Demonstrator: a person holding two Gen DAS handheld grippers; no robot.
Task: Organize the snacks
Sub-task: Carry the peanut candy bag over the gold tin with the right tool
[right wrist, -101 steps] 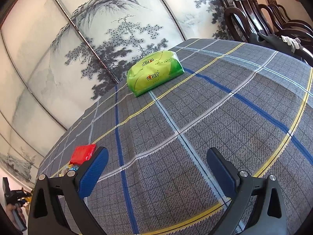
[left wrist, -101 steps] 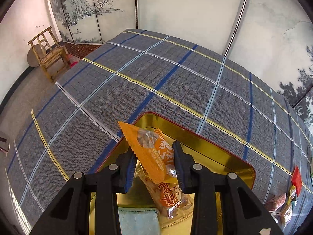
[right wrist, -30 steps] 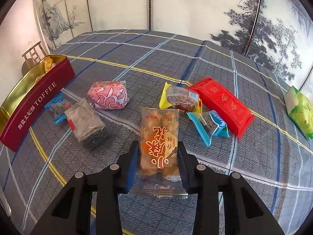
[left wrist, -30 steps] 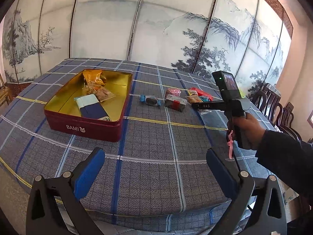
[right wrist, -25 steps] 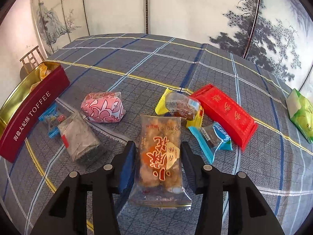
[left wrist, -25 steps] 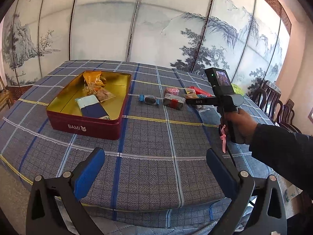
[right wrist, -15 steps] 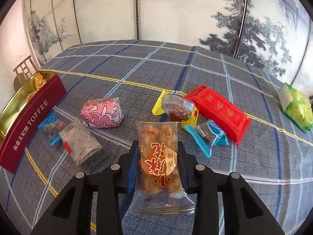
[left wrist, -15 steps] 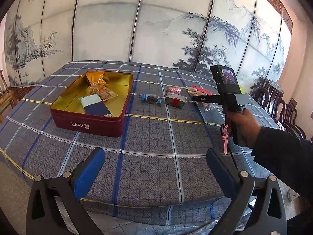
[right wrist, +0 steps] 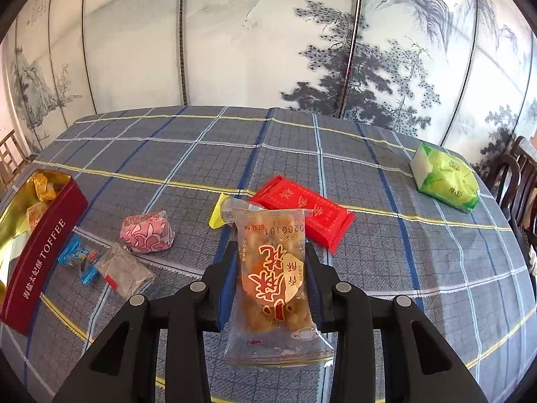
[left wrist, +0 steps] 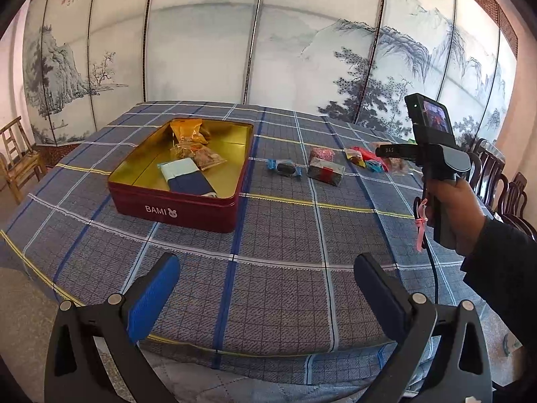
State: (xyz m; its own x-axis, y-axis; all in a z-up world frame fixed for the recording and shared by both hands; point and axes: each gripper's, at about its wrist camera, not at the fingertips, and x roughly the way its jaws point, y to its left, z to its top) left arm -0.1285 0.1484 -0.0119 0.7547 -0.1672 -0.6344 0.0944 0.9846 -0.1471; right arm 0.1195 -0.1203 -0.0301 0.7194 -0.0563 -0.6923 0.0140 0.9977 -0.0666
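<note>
Right gripper [right wrist: 272,282] jaws clamp clear-wrapped pastry packet with red lettering [right wrist: 273,278], held above checked-cloth desk [right wrist: 402,255]. Left gripper [left wrist: 265,288] jaws wide, empty. Red rectangular tin [left wrist: 181,201] sits left.

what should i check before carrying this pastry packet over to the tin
1. Grip: right gripper is shut on the pastry packet, a finger on each side: ok.
2. Packet clear of the tablecloth: looks lifted, ok.
3. Room in the red tin: bare gold floor beside the snacks inside: ok.
4. Tin open, no lid on it: ok.
5. Path to the tin: pink packet and grey packet lie between; carry above them: cannot tell clearance.
6. Left gripper open, empty, on the near side of the tin, out of the way: ok.
</note>
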